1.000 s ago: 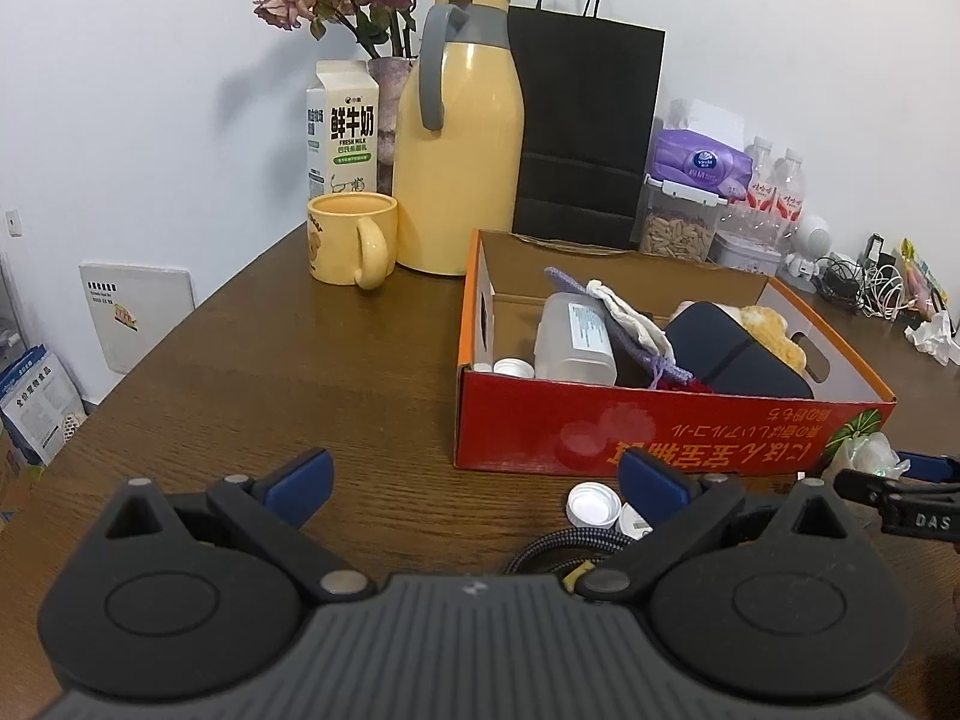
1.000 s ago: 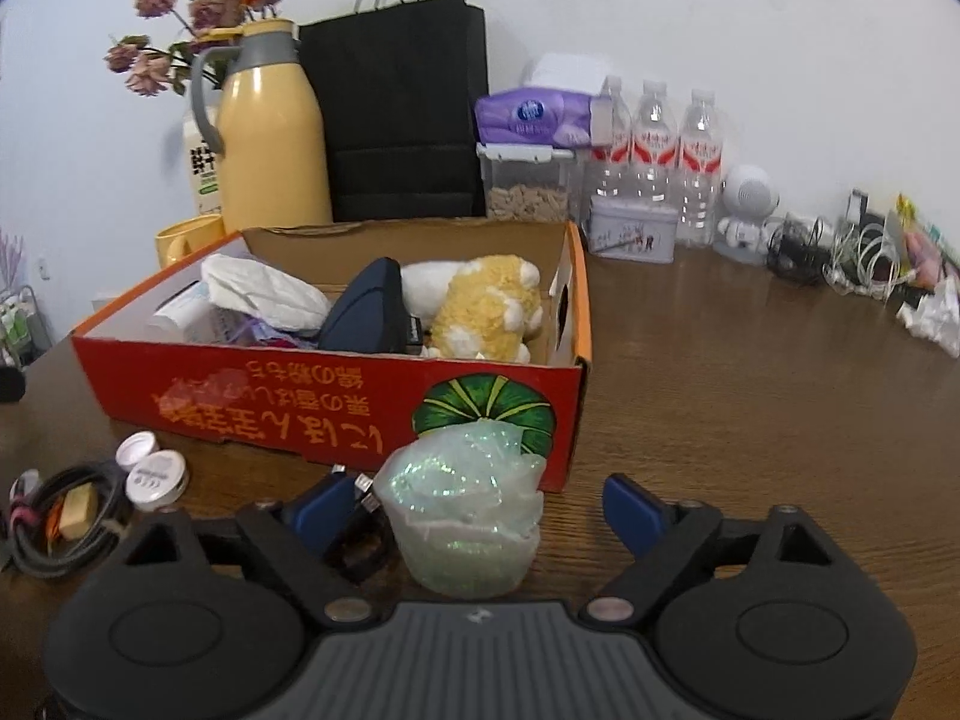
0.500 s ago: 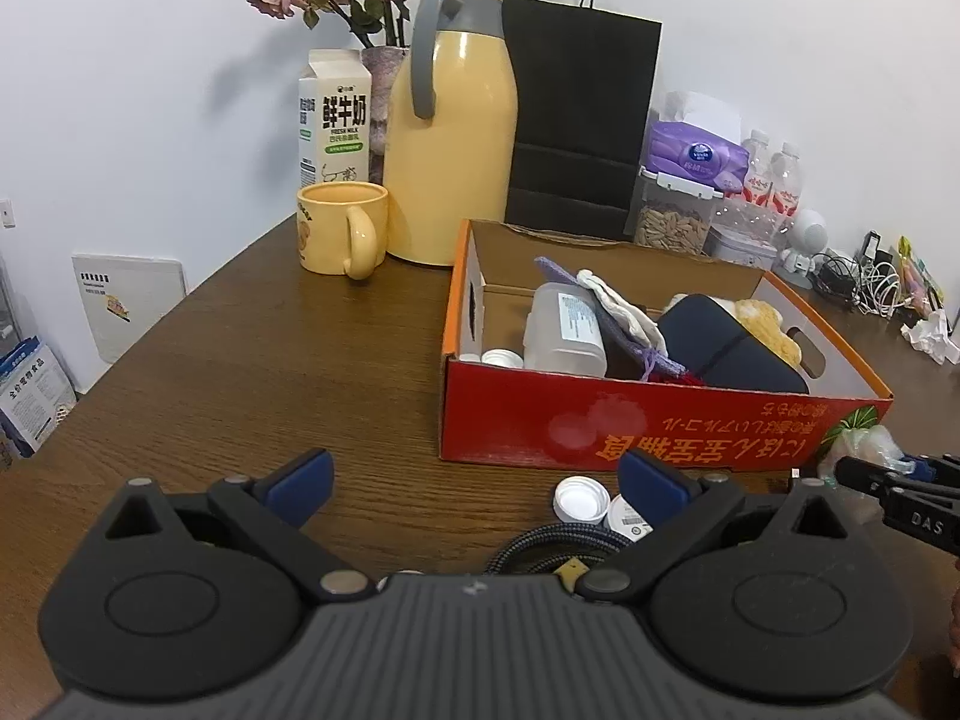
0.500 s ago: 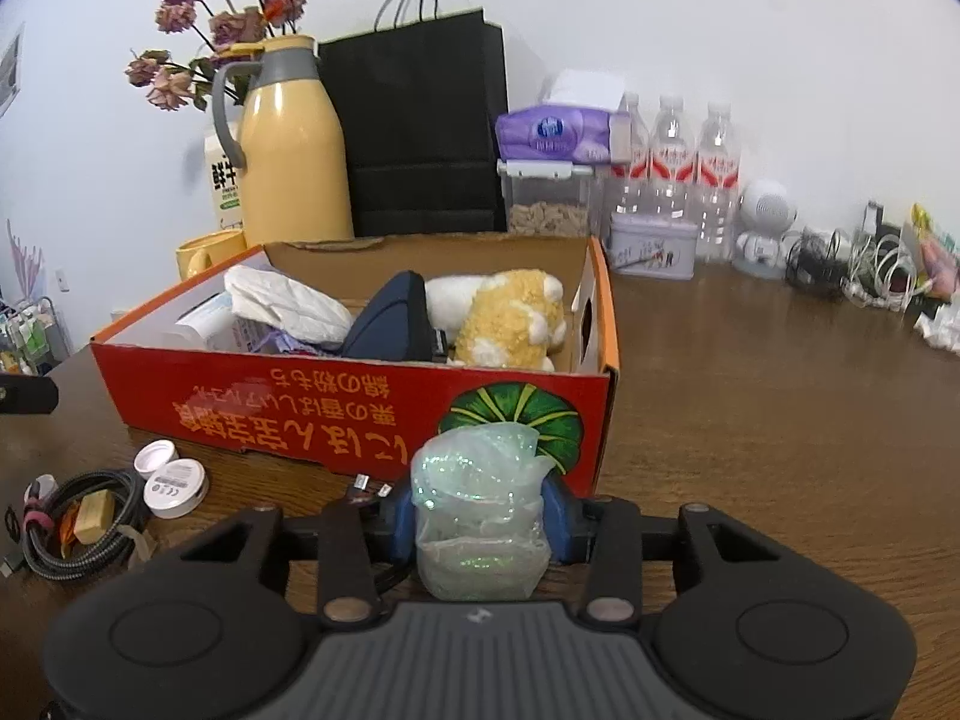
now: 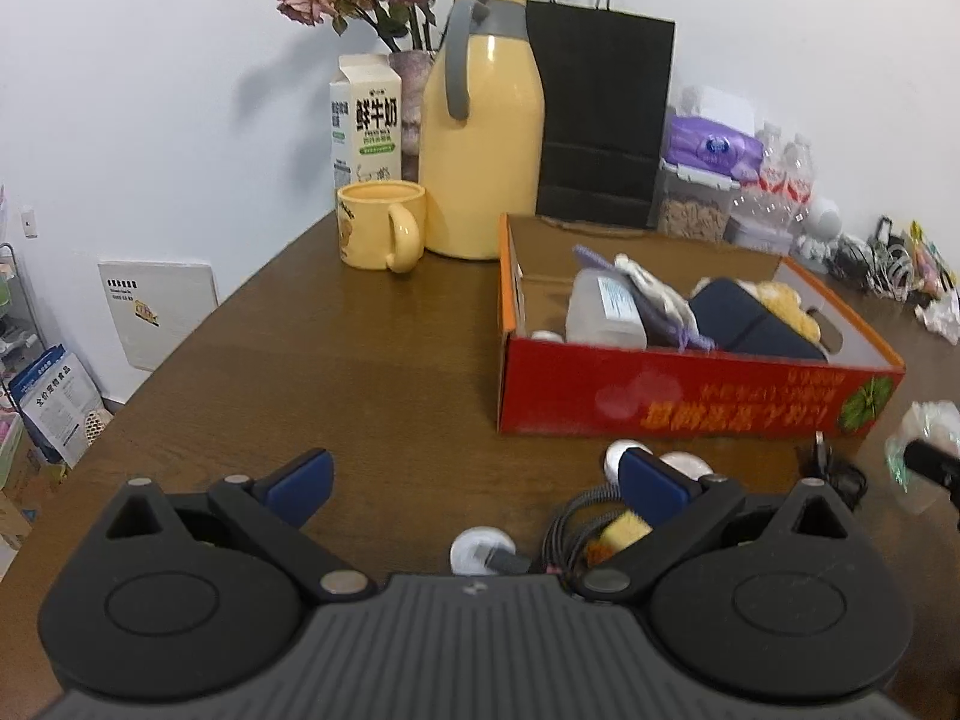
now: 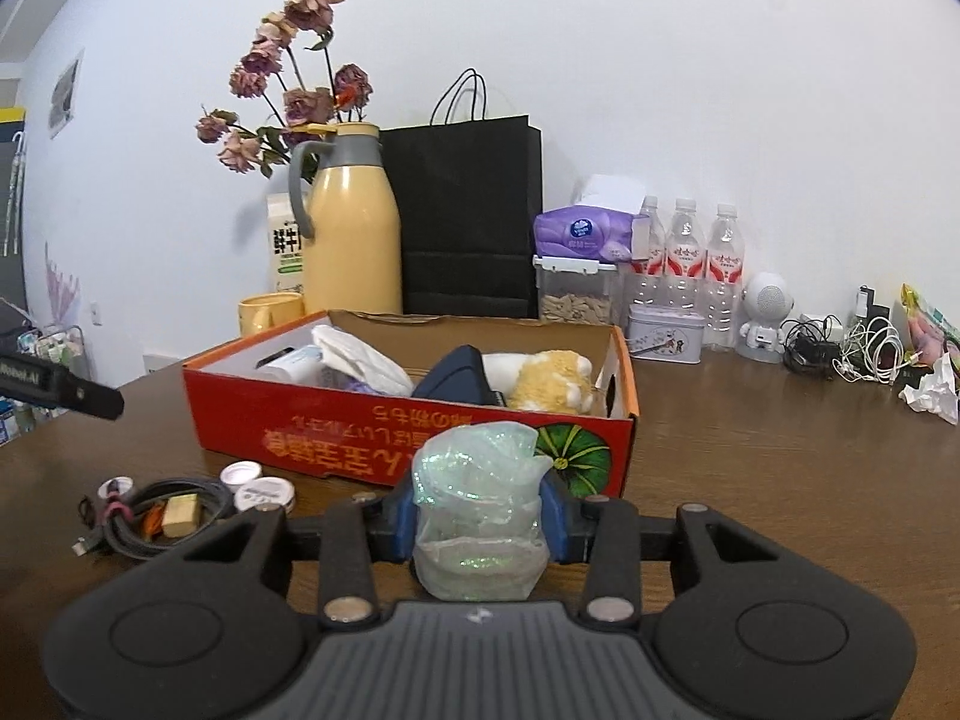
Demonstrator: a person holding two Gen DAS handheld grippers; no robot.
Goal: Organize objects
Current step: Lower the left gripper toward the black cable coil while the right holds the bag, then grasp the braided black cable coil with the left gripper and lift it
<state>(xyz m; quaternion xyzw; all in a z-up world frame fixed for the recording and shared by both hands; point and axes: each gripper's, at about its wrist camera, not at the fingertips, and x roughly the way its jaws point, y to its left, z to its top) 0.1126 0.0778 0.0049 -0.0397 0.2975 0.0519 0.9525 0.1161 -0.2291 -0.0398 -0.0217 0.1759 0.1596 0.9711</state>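
Observation:
My right gripper (image 6: 480, 525) is shut on a crumpled, glittery clear plastic cup (image 6: 477, 480), its blue pads pressing both sides, just in front of the red cardboard box (image 6: 360, 432). The box holds a white bottle, a cloth, a dark pouch and a yellow plush toy (image 6: 552, 387). In the left wrist view the box (image 5: 660, 396) lies ahead to the right. My left gripper (image 5: 474, 474) hangs open over the table with nothing between its fingers. A coiled black cable (image 5: 576, 534) and small white lids (image 5: 483, 549) lie by its right finger. The cup (image 5: 924, 420) shows at the right edge.
A yellow thermos jug (image 5: 480, 150), a yellow mug (image 5: 378, 234), a milk carton (image 5: 366, 120) and a black paper bag (image 5: 600, 120) stand behind the box. Water bottles (image 6: 684, 264), a tin and tangled chargers (image 6: 840, 348) line the back right. The table's left edge drops off beside the mug.
My right gripper's jaws closed on the glittery cup and drew back a little from the box with it. The left gripper drifted slightly, still open.

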